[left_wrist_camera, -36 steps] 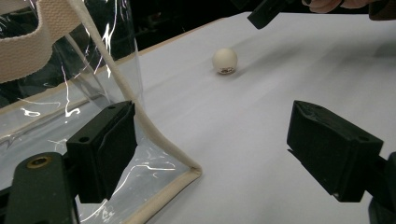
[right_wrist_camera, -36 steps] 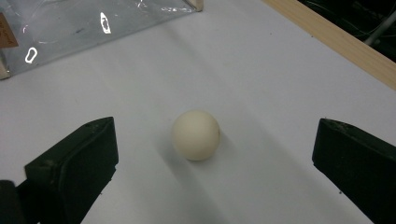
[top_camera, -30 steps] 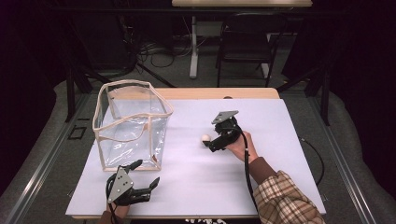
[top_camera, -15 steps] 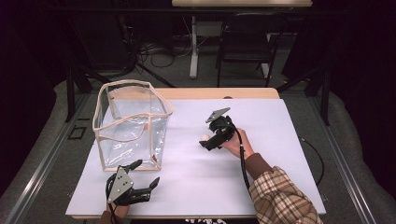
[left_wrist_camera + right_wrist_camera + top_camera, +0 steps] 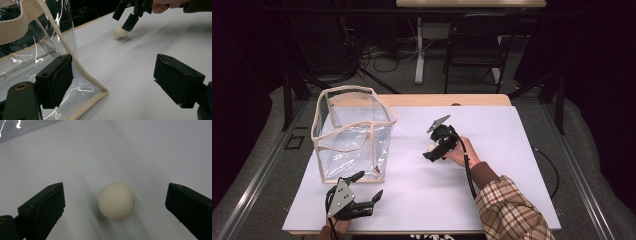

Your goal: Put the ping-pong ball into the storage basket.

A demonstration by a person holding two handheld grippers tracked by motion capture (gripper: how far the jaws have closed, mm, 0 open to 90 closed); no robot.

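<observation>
Since a second ago the right gripper (image 5: 430, 152) has slid across the white mat (image 5: 492, 200) toward the bag (image 5: 352, 132) and dipped a little, and the ball (image 5: 116, 200) has shifted that way with it; the left gripper (image 5: 368, 186) has kept its place just in front of the bag's near corner. The right jaws have just been closing a touch, yet they stand wide apart — in the right gripper view the ball lies on the mat between them, clear of both pads. In the left gripper view the ball (image 5: 121, 33) sits on the mat well beyond the bag's corner, with one black tip of the right gripper (image 5: 124, 17) touching or nearly touching its top; I cannot tell which. The left jaws are wide apart too, with nothing between them but mat, and one pad sits just beside the bag's beige-trimmed corner edge (image 5: 87, 75). The bag is clear plastic with beige webbing round its rim and seams, standing upright and open-topped on the mat's left part; through its walls I see nothing inside. From the bag, the ball lies off to the right, near but apart — bare mat between them. A hand (image 5: 460, 152) and a plaid sleeve (image 5: 507, 212) reach in to the right gripper, its cable (image 5: 469, 172) trailing back along the arm. Behind the bag, beyond the table's wooden edge (image 5: 447, 100), a dark chair (image 5: 474, 47) and loose floor cables (image 5: 372, 52) stand well away.
</observation>
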